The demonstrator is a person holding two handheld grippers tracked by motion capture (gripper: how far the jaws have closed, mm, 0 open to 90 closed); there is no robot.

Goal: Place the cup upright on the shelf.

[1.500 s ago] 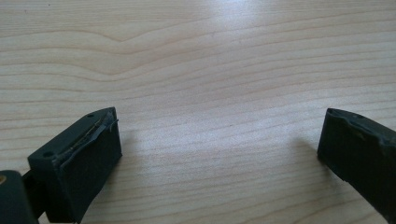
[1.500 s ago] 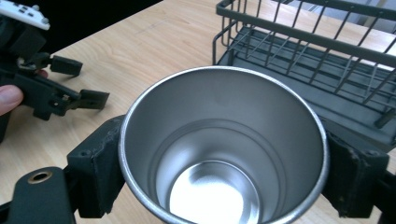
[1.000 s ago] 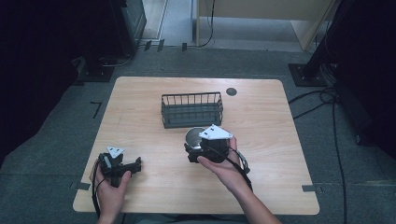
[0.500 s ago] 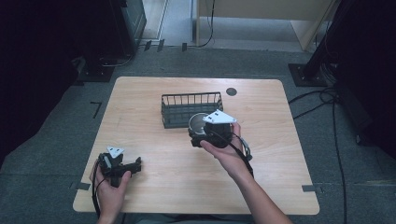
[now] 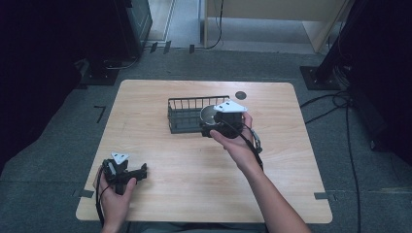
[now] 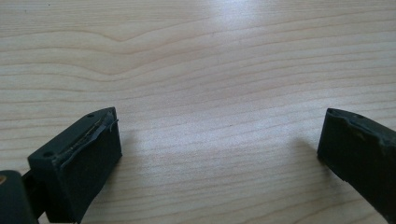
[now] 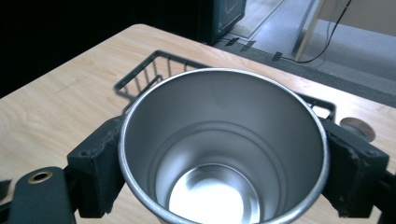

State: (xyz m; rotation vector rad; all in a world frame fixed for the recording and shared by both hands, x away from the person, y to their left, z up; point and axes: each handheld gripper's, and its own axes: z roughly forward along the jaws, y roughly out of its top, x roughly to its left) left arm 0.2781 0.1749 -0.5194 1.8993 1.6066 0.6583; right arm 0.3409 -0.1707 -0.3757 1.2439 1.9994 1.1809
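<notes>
Nearest the person, the left gripper point(image 5: 127, 173) rests at the table's point(image 5: 194, 184) front left, its jaws spread wide over bare wood. Farther out, the right gripper point(image 5: 221, 124) clamps a steel cup point(image 7: 223, 149) on both sides, mouth open upward, held over the right end of the wire basket point(image 5: 187, 114).

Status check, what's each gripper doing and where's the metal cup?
Right hand-held gripper shut on metal cup, at the wire basket. Left hand-held gripper open on table. Nothing blocking.
</notes>
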